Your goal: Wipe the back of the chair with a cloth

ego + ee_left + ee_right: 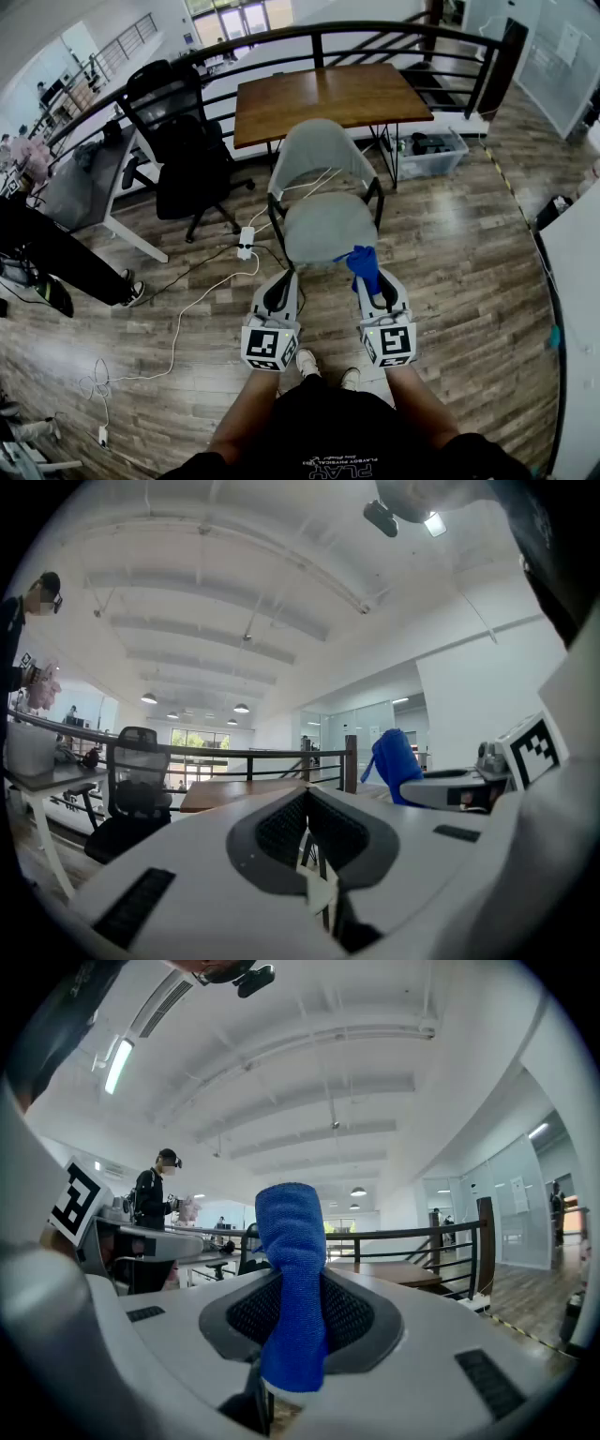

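My right gripper (369, 286) is clamped on the blue cloth (291, 1279), which stands up out of its jaws. My left gripper (307, 829) is closed on nothing. The chair back (314, 150) lies ahead of both, past the seat (328, 230), running crosswise.

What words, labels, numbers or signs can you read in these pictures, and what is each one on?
"PLAY": large upside-down letters on the person's black shirt; the smaller line beside them is too small to read.
Square markers on the left gripper and right gripper: patterns, no words.
Sheet on the glass wall: too small to read.
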Action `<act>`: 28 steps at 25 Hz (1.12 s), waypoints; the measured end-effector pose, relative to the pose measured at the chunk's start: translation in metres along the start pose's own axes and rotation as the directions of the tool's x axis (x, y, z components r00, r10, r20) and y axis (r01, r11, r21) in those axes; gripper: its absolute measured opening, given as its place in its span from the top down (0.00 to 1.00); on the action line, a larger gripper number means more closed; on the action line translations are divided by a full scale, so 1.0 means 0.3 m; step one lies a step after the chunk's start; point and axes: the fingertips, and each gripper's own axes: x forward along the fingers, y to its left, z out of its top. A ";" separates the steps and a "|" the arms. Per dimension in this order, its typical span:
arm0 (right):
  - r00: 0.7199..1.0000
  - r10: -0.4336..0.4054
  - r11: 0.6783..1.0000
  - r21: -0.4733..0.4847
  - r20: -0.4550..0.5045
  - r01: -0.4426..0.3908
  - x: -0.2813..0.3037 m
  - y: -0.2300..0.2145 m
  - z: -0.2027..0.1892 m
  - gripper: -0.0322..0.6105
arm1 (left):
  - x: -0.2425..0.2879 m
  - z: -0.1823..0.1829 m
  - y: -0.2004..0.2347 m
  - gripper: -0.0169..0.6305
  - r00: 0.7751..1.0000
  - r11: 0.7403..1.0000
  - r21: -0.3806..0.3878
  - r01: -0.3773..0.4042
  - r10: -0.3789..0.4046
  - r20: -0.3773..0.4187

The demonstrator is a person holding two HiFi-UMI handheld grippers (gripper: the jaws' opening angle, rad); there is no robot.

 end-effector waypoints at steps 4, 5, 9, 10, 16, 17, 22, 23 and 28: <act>1.000 0.004 1.000 0.001 -0.007 -0.004 0.019 0.024 -0.011 0.78 | -0.014 -0.015 0.044 0.96 1.000 1.000 -0.015 -0.011 0.011 -0.001; 1.000 0.003 1.000 0.003 -0.008 -0.003 0.026 0.030 -0.012 0.78 | -0.015 -0.018 0.053 0.96 1.000 1.000 -0.015 -0.012 0.012 -0.001; 1.000 0.008 1.000 0.006 -0.018 -0.008 0.066 0.058 -0.020 0.78 | -0.007 -0.035 0.069 0.96 1.000 1.000 -0.016 0.011 -0.011 -0.008; 1.000 0.012 1.000 0.004 -0.020 -0.012 0.079 0.070 -0.022 0.78 | -0.007 -0.042 0.076 0.96 1.000 1.000 -0.017 0.017 -0.017 -0.010; 1.000 0.005 1.000 0.006 -0.006 -0.004 0.156 0.129 -0.011 0.78 | -0.008 -0.069 0.149 0.96 0.999 0.998 -0.031 0.049 -0.050 -0.020; 1.000 -0.001 1.000 0.003 -0.007 0.001 0.173 0.136 -0.007 0.78 | -0.001 -0.067 0.164 0.96 0.998 0.998 -0.032 0.057 -0.057 -0.017; 1.000 -0.016 1.000 0.003 0.000 0.016 0.243 0.179 0.016 0.78 | 0.042 -0.037 0.234 0.96 0.996 0.995 -0.038 0.087 -0.087 0.015; 1.000 -0.017 1.000 0.006 -0.001 0.017 0.251 0.189 0.016 0.78 | 0.047 -0.037 0.240 0.96 0.996 0.995 -0.041 0.094 -0.093 0.017; 1.000 -0.001 1.000 -0.001 -0.002 0.001 0.326 0.224 0.015 0.78 | 0.079 -0.055 0.231 0.96 0.993 0.991 -0.059 0.118 -0.118 0.018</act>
